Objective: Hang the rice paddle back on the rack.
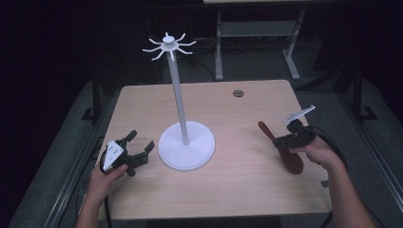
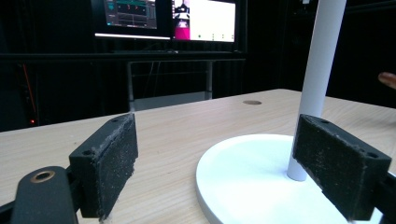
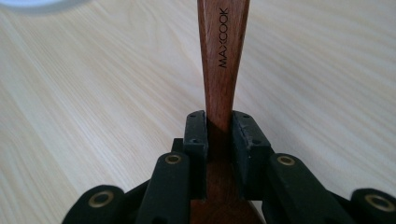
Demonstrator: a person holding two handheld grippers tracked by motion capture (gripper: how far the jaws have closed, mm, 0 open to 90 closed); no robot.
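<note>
Wooden spoon sits clamped mid-handle in my right claw, off the bench, right of the white stand. Left claw gapes empty by its base. Risk: off-centre grip, bowl weight pivots it loose.

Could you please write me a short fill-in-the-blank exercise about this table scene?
1. The right gripper is shut on a ____ spoon.
2. The white stand has a round base and hooks at its ____.
3. The left gripper has its jaws ____, with nothing held.
4. The handle bears the word ____.

Missing words: wooden; top; open; MAXCOOK
</note>
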